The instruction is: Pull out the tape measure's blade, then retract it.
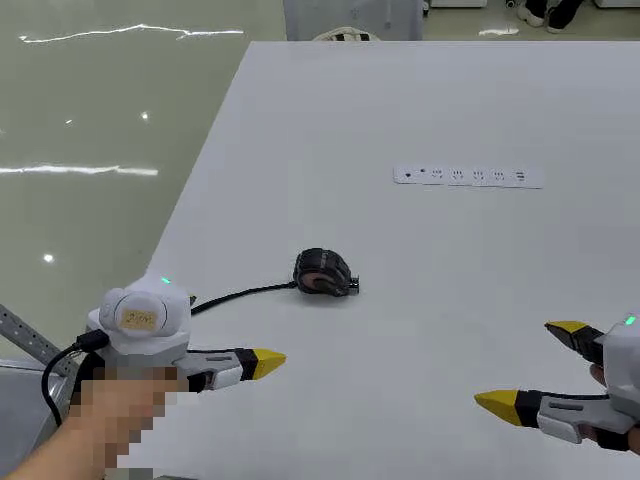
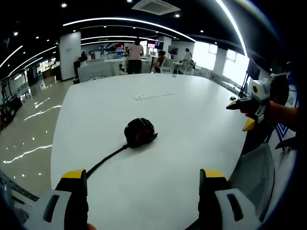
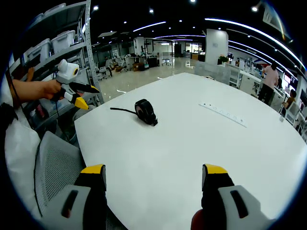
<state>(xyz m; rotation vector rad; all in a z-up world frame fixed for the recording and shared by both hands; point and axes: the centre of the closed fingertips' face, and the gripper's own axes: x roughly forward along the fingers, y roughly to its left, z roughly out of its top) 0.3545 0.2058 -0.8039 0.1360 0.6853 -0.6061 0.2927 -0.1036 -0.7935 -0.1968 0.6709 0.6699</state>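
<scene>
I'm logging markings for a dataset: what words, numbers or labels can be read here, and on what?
No text reads clearly.
On the left gripper, a tan sticker: dark marks, too blurred to read.
On the tape measure: any print on its reddish face is too small to read.
On the power strip: small marks by the sockets, unreadable.

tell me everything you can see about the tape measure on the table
The tape measure is a small rounded black case with a reddish-brown side face. It seems to stand on its narrow edge on the white table. No blade is drawn out, and only a small tab shows at the case's end. A black strap trails from it toward the table's edge. Nothing but the table touches it.
</scene>
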